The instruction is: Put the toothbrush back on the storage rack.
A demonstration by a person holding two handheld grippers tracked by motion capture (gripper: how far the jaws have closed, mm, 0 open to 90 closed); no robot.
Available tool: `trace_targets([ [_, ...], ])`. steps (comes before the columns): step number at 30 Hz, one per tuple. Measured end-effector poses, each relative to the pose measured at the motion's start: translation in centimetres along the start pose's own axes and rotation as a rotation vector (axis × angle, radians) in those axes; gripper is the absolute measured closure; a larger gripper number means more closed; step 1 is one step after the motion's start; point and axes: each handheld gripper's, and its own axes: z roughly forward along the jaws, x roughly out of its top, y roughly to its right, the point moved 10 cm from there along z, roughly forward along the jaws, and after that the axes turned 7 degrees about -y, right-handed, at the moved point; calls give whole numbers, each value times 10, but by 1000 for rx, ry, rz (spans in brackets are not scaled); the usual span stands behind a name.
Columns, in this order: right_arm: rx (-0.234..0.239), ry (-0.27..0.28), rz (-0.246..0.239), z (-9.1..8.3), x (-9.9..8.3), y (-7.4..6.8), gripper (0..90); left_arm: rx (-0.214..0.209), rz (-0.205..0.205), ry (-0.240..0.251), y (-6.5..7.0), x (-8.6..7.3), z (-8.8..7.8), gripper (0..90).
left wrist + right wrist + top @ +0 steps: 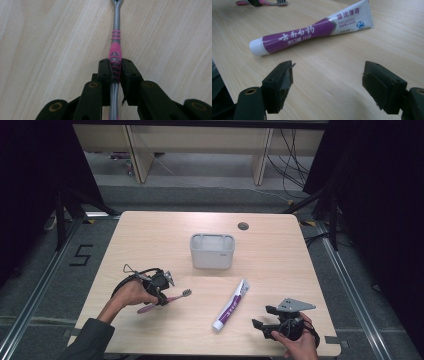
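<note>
On the tabletop, a grey bin sits at frame centre, with a purple-and-white toothpaste tube lying flat below it, seemingly well apart from the right gripper, whose jaws stand wide open at lower right. At left of centre, the left gripper has its jaws clamped on the ribbed handle of a pink-and-grey toothbrush, bristle head pointing right.

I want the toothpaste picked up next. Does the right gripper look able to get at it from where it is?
Probably yes. The right gripper is open and faces the toothpaste tube, which lies flat on the table with only bare wood between them.
</note>
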Motion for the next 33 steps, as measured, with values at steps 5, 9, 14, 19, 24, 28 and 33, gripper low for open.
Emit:
trace_targets([
  [5, -5, 7, 5, 0, 1, 0, 259, 6, -11, -2, -2, -1, -1, 785],
  [9, -3, 5, 1, 0, 1, 1, 259, 6, -24, 53, -1, 3, -10, 786],
  [14, -5, 9, 1, 0, 1, 1, 259, 3, -36, 131, -1, 8, -24, 787],
  [19, -6, 5, 1, 0, 1, 1, 259, -1, -58, 228, -4, 14, -38, 787],
  [24, 4, 2, 23, 0, 0, -1, 259, 26, -89, 318, -10, 21, -49, 786],
  [28, 8, 0, 32, 0, 0, -1, 259, 35, -96, 370, -12, 26, -57, 786],
  [33, 18, 5, 39, 0, 0, -2, 259, 36, -143, 469, -14, 35, -65, 786],
])
